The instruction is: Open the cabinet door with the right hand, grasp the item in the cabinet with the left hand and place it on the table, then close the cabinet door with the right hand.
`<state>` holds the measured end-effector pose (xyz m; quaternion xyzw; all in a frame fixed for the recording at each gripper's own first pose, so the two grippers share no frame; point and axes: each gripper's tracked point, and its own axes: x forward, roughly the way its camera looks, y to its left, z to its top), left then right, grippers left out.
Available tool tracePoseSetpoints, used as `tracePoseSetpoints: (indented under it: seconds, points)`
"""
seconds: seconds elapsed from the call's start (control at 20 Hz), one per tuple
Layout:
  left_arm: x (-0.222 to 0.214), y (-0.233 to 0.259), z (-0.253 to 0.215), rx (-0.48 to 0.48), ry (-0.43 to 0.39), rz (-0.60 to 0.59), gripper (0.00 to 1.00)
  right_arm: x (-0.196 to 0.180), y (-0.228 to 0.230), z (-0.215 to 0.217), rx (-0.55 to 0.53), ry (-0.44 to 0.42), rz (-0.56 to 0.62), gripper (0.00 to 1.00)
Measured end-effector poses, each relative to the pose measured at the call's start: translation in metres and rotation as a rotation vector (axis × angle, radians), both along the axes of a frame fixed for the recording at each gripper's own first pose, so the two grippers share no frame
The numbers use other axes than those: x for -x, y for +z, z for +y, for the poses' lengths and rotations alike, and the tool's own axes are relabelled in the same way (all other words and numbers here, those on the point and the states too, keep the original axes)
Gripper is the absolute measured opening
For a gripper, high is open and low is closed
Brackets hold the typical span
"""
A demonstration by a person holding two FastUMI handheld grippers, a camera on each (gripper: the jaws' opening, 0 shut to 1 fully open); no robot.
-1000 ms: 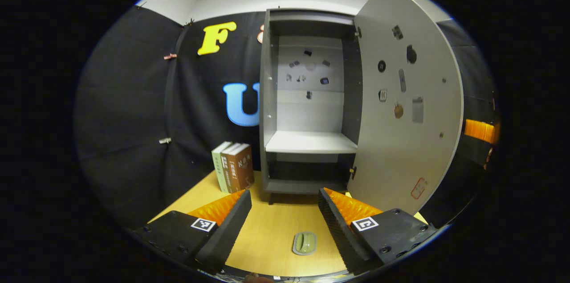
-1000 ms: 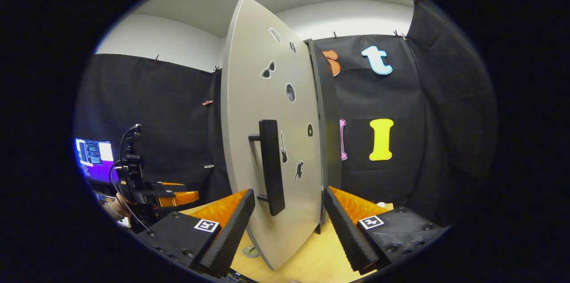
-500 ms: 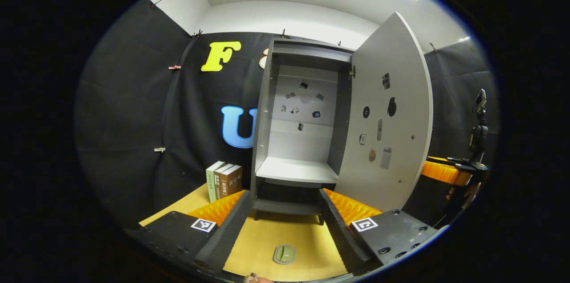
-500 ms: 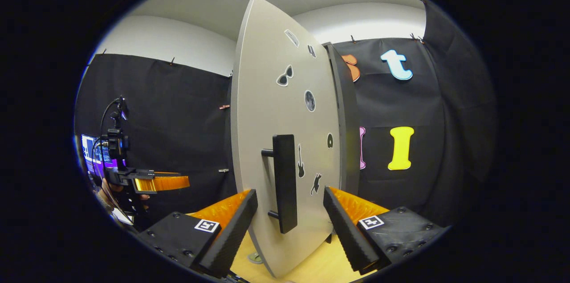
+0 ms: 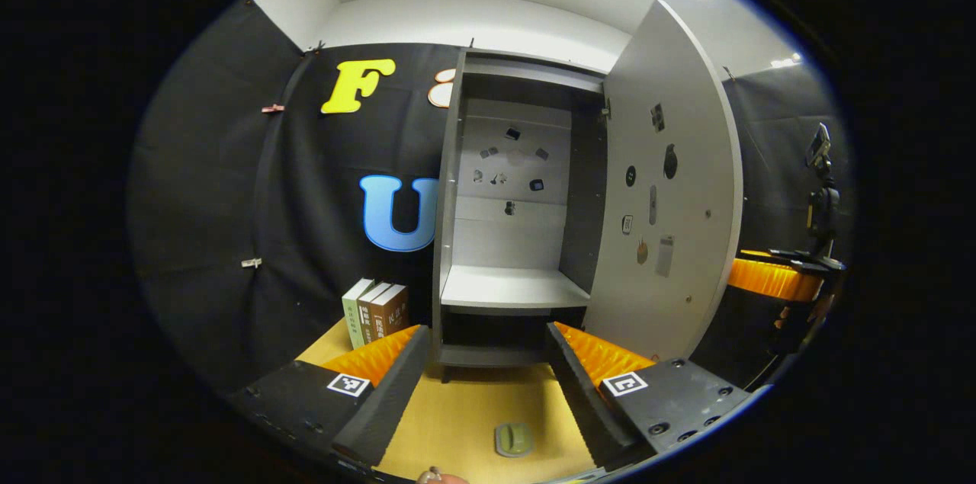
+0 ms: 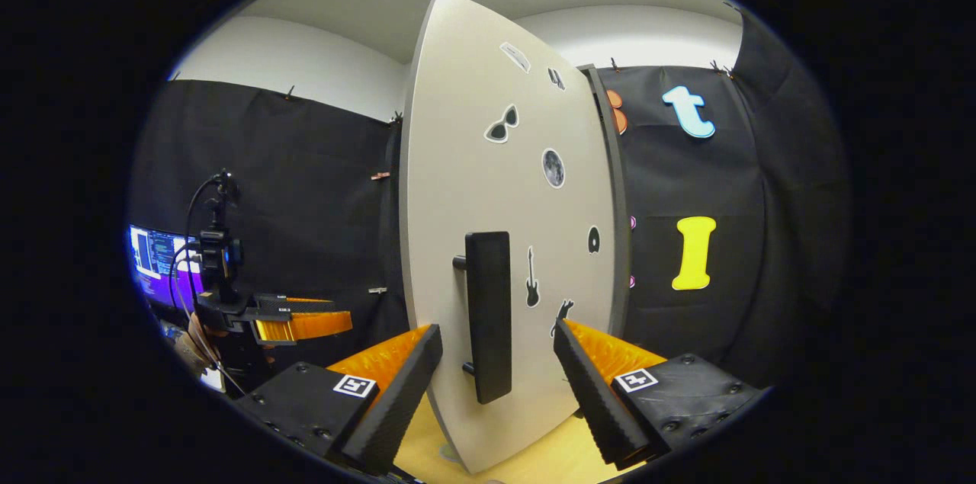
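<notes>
**Door stands open, handle between the right fingers**

Black cloth walls close off the booth, and a pale wooden table (image 5: 465, 423) carries the grey cabinet (image 5: 450, 187) at its far side. The cabinet door (image 6: 496, 187) is swung wide to the right — hinged on the right edge, stickers on both faces. Its black handle (image 6: 488, 312) runs vertically and lies straight ahead of the right gripper (image 6: 496, 385), between the spread fingers but not pinched; the fingers stand released on either side of it. That makes the right gripper the near one for pushing the door shut, likely the step in hand.

The left gripper (image 5: 480, 385) hangs spread and empty over the table, facing the cabinet's bare shelf (image 5: 507, 287). The item (image 5: 514, 439), a small green-grey oval piece, lies on the table at the near edge, just below and between the left fingers — out of the cabinet and set down. Three books (image 5: 375, 310) stand upright to the left of the cabinet, clear of the door's swing.
</notes>
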<state>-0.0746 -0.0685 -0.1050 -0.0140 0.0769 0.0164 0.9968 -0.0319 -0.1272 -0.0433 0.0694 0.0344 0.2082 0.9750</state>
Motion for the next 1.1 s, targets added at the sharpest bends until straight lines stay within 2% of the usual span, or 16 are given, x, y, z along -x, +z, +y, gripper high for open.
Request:
tracePoseSetpoints:
  seconds: [0.3,0.4,0.5,0.55,0.6,0.75,0.95,1.1]
  points:
    - [-0.031,0.006,0.058,-0.07,-0.133,-0.011,0.95,-0.048,-0.014,0.095,0.002,-0.093,-0.023,0.98]
    - [-0.038,0.002,0.062,-0.034,-0.191,-0.008,0.96,-0.058,-0.023,0.124,-0.017,-0.091,-0.012,0.98]
    - [-0.04,-0.001,0.061,0.002,-0.251,0.004,0.94,-0.057,-0.022,0.138,-0.029,-0.097,-0.009,0.98]
    - [-0.044,0.0,0.064,0.006,-0.269,0.006,0.96,-0.054,-0.021,0.137,-0.017,-0.116,-0.01,0.98]
    - [-0.047,0.001,0.064,0.006,-0.286,0.009,0.94,-0.052,-0.02,0.13,-0.004,-0.148,-0.017,0.98]
    - [-0.059,0.007,0.05,0.021,-0.347,-0.03,0.95,-0.057,-0.012,0.108,0.015,-0.269,-0.04,0.98]
    - [-0.069,0.023,0.023,0.086,-0.379,-0.063,0.94,-0.052,0.004,0.055,0.137,-0.462,-0.108,0.98]
    - [-0.076,0.031,0.008,0.074,-0.345,-0.089,0.95,-0.046,0.013,0.045,0.155,-0.478,-0.13,0.98]
